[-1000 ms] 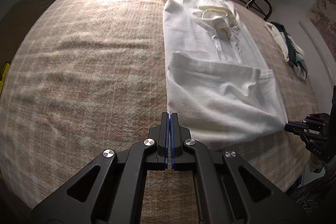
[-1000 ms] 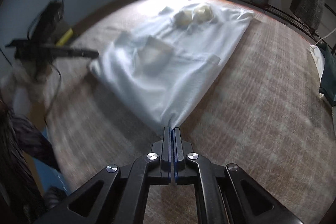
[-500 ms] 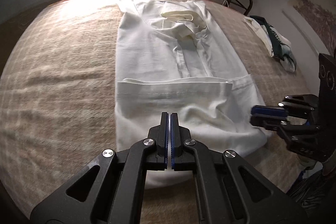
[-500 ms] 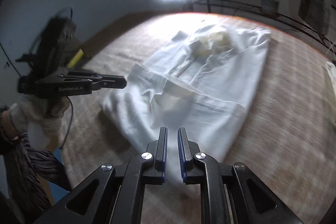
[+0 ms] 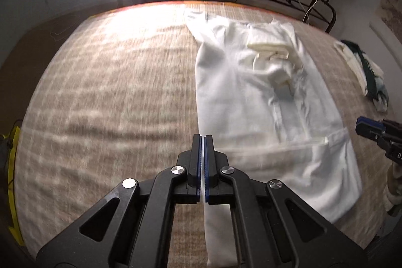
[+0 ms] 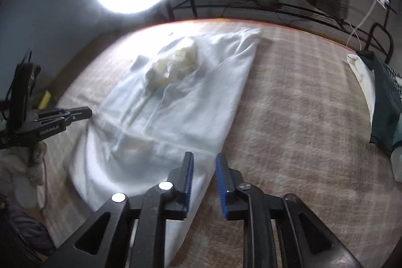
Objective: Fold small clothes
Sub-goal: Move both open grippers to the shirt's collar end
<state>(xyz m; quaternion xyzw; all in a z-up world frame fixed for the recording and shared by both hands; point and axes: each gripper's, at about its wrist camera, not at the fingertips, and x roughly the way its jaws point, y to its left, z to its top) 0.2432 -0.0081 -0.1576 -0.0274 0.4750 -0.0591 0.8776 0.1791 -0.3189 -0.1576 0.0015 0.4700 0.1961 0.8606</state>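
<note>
Right gripper [image 6: 203, 175] has just been opening: jaws apart, nothing pinched, blue pads straddling the near right edge of the white shirt [image 6: 181, 102]. Left gripper [image 5: 202, 157] is clamped fully shut; from its own view I can't tell whether it pins cloth, it sits at the shirt's near left edge.

Shirt lies lengthwise on the woven mat [image 5: 113, 97], collar at the far edge, bottom hem already folded up over the body, loose and rumpled near the front edge.

Risks:
- The released right corner could slump and the folded hem go skewed, since that fold isn't pressed flat.
- If the left is holding fabric while the hand travels, it drags the left edge and pulls the fold open.
- The open right pads could snag the edge on the way out.

Pose: both grippers pitch steeply down toward the mat, side by side at the front edge, gloved hand [image 6: 32, 162] on the left handle.
</note>
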